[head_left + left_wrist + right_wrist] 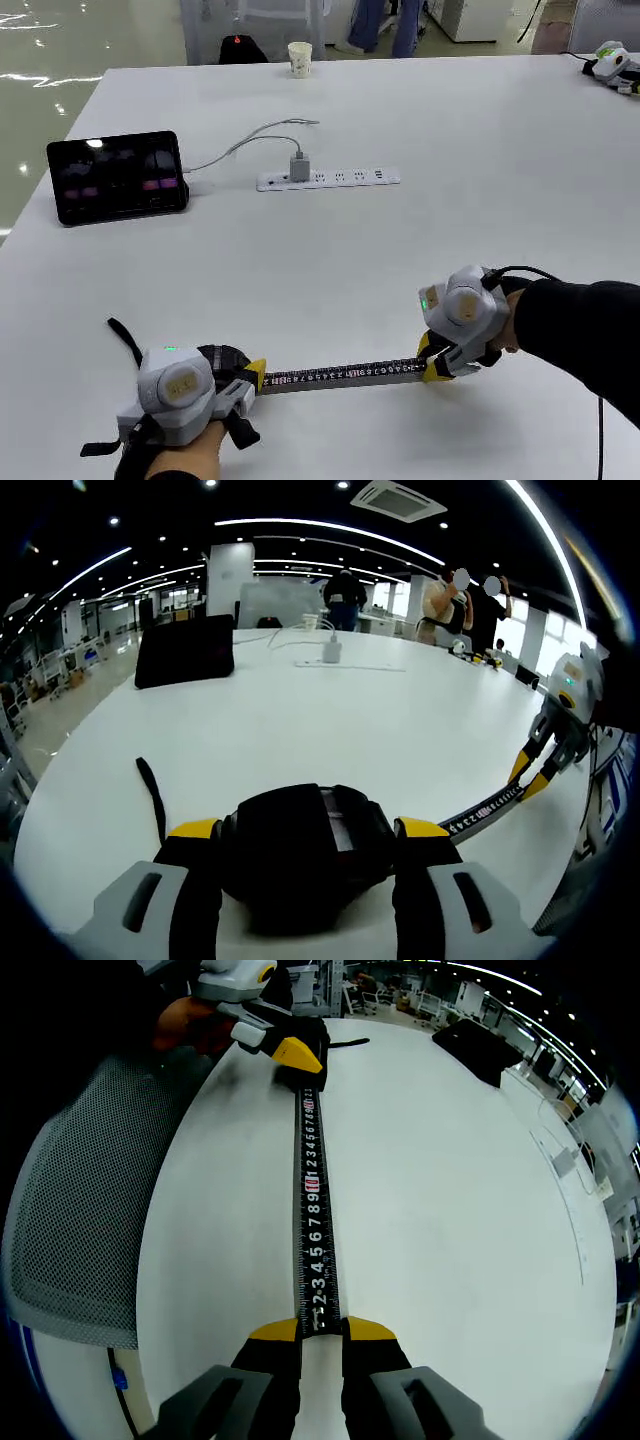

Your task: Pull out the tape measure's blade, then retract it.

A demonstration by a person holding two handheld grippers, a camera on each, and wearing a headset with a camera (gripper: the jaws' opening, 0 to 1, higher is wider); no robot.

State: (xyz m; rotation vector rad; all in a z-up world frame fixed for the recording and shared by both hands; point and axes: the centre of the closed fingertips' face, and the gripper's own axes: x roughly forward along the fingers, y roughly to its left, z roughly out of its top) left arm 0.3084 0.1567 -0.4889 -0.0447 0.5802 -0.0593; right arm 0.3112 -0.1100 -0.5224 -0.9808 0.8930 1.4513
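Head view: you're clamping the tape measure case (222,362) in the left hand-held gripper (243,385) at the near left of the tabletop (400,250). The blade (340,376) is running out to the right, low along the tabletop. The right hand-held gripper (431,361) is pinching its free end. A paper cup (299,58) is standing at the far edge, well apart. I can't tell whether anything's in it. A tablet (117,176) and a power strip (330,178) are sitting mid-table, away from the work.

Left gripper view: the jaws are spread about as wide as the case (305,845) and pressing on both of its sides. A black strap (152,790) is trailing off to the left. The blade is leaving to the right toward your other gripper.

Right gripper view: the jaws are nearly together, nipping the blade tip between the yellow pads (372,1330). The numbered blade is stretching straight ahead to the case.

Handling, my read: the case is looking rigid and compact, so squeezing its flat sides is working fine. The blade is likely thin spring steel, stiff only along its curve. It's probably going to kink if you twist it, and it's pulling back on its spring. Grip it at the very end and feed it back slowly instead of letting go.
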